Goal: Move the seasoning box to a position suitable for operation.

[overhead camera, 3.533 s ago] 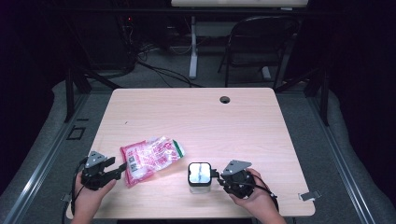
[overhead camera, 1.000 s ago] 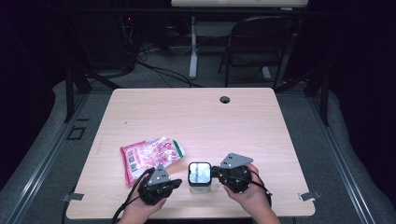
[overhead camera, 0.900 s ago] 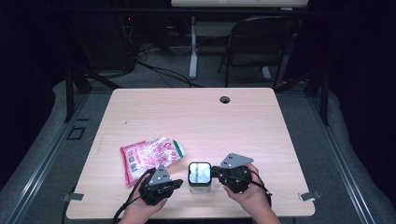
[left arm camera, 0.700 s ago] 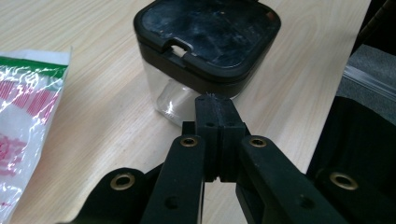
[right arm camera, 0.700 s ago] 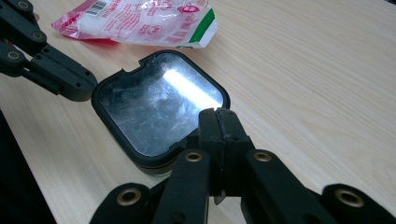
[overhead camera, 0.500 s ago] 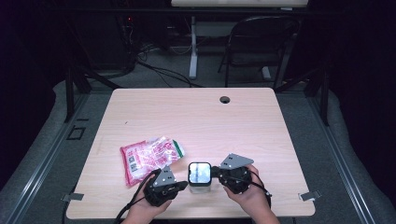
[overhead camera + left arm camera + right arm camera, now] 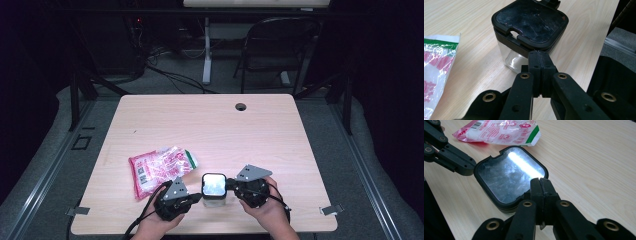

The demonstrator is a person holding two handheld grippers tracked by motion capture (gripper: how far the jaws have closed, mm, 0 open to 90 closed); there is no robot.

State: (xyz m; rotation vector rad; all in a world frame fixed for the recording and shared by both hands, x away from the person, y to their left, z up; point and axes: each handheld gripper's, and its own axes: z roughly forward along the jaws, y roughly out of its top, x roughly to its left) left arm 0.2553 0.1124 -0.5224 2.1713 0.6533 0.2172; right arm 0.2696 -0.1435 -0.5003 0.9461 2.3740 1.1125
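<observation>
A small clear container (image 7: 213, 192) with a square black lid (image 7: 530, 22) stands near the front edge of a light wooden table (image 7: 260, 130). The left gripper (image 7: 192, 199) and the right gripper (image 7: 229, 184) meet it from opposite sides, each with jaws pressed together and tips against the lid's rim. A red and white plastic packet (image 7: 159, 167) lies just left of it.

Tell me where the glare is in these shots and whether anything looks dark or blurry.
Right gripper view: a bright streak of glare crosses the container lid, washing it silver. Left gripper view: the same lid reads dark with faint scuffs, and the snack bag shines in places. High view: table evenly lit, surroundings nearly black, picture somewhat soft.
</observation>
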